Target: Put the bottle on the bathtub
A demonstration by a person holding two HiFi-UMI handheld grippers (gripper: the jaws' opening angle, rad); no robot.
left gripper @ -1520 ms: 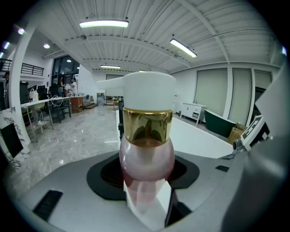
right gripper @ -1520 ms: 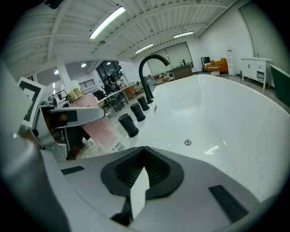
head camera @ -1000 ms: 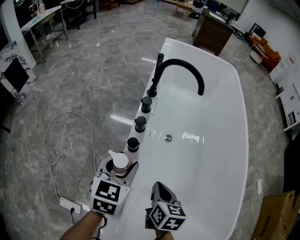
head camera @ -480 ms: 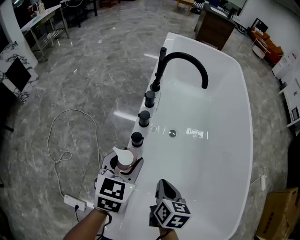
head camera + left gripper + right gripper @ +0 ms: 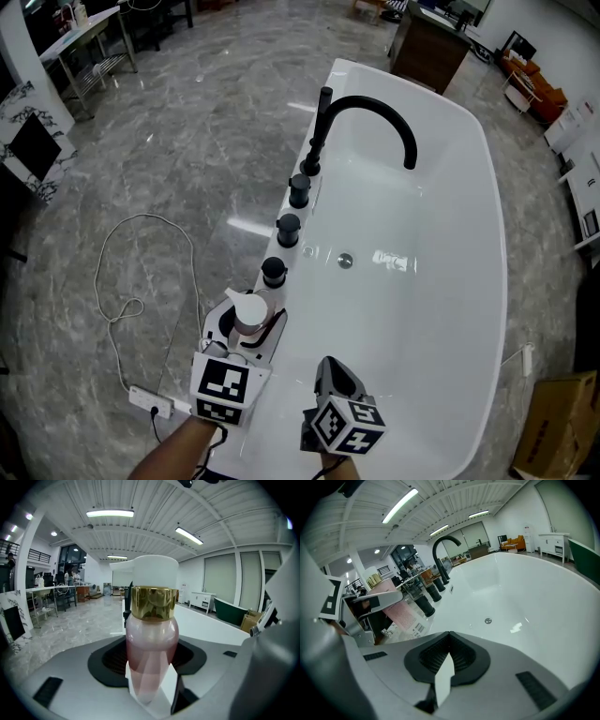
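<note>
The pink bottle (image 5: 151, 634) with its gold collar stands upright, clamped between the jaws of the left gripper (image 5: 150, 688). That gripper hangs at the bathtub (image 5: 431, 319) rim, with the nearest black knob (image 5: 273, 272) just ahead of it, and I cannot tell whether the base touches the rim. This looks like the placing step: next, lower until the bottle rests steady, then part the jaws without tipping it. The right gripper (image 5: 442, 679), beside the left one and over the basin, is closed on nothing.

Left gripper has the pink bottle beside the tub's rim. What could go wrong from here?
The bathtub rim looks narrow here, so the bottle, released off-centre by the left gripper, may topple into the basin or onto the floor. The nearest knob stands close ahead; pushing forward could bump it.
</note>
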